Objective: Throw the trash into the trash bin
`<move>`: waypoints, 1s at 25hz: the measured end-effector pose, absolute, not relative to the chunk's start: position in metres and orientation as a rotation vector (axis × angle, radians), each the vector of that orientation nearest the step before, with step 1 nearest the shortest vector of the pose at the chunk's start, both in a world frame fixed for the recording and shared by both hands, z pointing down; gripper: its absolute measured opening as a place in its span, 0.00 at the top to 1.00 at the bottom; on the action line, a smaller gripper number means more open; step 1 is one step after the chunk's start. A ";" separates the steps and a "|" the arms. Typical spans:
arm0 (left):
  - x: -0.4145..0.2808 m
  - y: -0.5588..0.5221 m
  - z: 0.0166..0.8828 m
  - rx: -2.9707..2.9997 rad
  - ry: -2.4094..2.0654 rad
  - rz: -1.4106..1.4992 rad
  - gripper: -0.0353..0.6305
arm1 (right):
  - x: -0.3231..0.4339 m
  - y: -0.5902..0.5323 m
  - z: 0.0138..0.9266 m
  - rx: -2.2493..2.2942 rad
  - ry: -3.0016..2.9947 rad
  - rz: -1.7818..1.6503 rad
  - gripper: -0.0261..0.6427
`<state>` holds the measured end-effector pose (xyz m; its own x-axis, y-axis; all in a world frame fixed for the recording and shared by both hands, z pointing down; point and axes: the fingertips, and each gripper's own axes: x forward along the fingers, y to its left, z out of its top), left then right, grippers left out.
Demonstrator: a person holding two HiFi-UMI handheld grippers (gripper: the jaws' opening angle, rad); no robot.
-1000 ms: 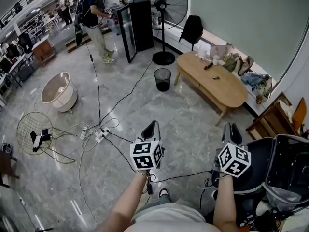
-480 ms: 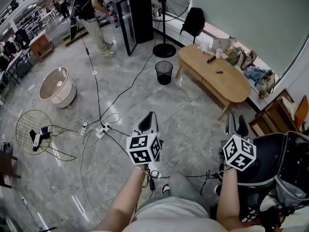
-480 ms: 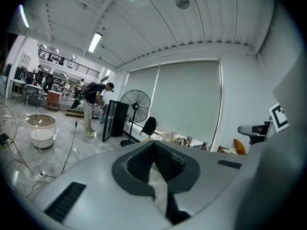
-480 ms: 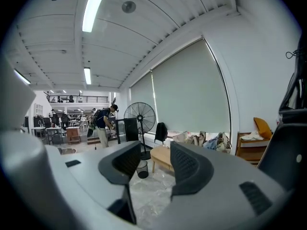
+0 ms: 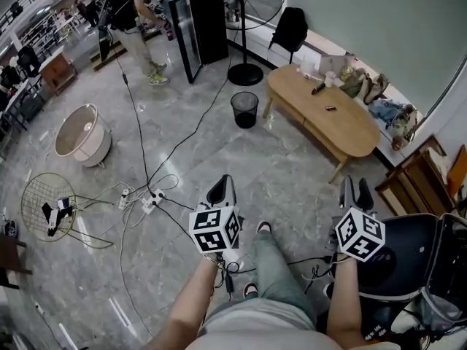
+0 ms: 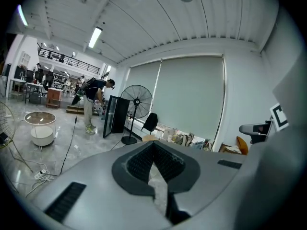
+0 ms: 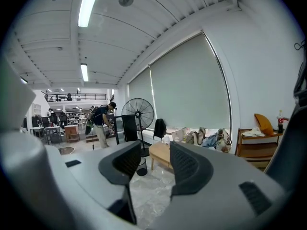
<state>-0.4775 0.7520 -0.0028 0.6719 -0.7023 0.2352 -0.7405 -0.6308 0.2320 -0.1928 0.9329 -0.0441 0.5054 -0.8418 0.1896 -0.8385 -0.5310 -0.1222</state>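
Left claw (image 5: 222,190), closed, and right claw (image 5: 354,192), open, empty, are nearer the trash bin (image 5: 245,113) now (litter (image 5: 317,88) at the bench (image 5: 350,138) end looks light, stiff: pinch its middle).

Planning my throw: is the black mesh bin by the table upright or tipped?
Upright: the bin stands on its base, mouth facing up.

The right gripper (image 7: 154,163) stands with jaws apart, trash bin (image 7: 141,166) and table (image 7: 161,152) beyond
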 end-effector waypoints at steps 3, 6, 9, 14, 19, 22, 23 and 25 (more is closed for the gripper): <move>-0.459 0.723 0.003 2.587 -1.150 0.201 0.93 | -0.169 0.906 -0.033 -2.708 1.496 -0.378 0.67; -0.431 0.685 0.008 2.603 -1.147 0.229 0.93 | -0.136 0.876 -0.021 -2.709 1.447 -0.394 0.67; -0.385 0.639 0.013 2.626 -1.112 0.268 0.93 | -0.095 0.841 -0.012 -2.712 1.391 -0.413 0.66; -0.285 0.565 0.011 2.670 -1.034 0.336 0.93 | -0.016 0.782 -0.001 -2.711 1.318 -0.480 0.66; -0.196 0.513 -0.014 2.743 -0.944 0.362 0.93 | 0.055 0.732 -0.012 -2.711 1.272 -0.500 0.66; -0.172 0.490 -0.018 2.733 -0.929 0.364 0.93 | 0.077 0.715 -0.014 -2.702 1.248 -0.510 0.66; -0.165 0.481 -0.018 2.729 -0.928 0.369 0.93 | 0.083 0.710 -0.014 -2.700 1.241 -0.515 0.66; -0.148 0.460 -0.019 2.731 -0.921 0.390 0.93 | 0.098 0.696 -0.015 -2.696 1.217 -0.530 0.66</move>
